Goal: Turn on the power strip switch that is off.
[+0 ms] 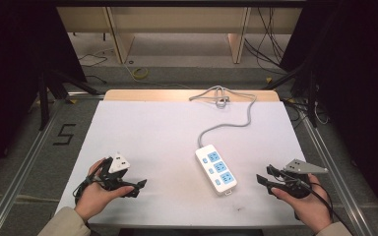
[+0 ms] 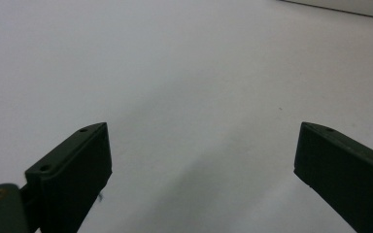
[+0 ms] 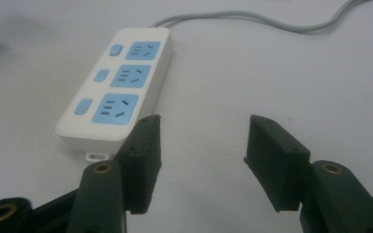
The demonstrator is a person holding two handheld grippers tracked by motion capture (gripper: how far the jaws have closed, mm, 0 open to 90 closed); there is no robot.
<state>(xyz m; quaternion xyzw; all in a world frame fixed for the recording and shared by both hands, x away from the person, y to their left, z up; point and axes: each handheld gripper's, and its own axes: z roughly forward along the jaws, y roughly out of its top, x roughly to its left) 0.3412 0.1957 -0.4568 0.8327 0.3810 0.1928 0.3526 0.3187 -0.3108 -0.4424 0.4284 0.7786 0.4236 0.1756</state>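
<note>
One white plastic power strip [image 1: 216,168] with three blue sockets and grey cord lies on the white counter [image 1: 152,137], between both units. Left hand-held gripper [image 1: 137,187]: jaws wide, empty. Right hand-held gripper [image 1: 262,180]: jaws wide, empty, strip just ahead-left.

High view overlooks table [image 1: 147,132]; gripper views skim it.

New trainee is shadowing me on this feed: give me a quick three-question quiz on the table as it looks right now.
1. True or false: the left hand-held gripper is shut on the power strip.
2. How many blue socket panels does the power strip have?
3. The strip's grey cable runs toward: A) the table's far edge, B) the person, C) the left hand-held gripper.

Key: 1 false: both it and the right hand-held gripper are open, holding nothing. 2 three. 3 A.
</note>
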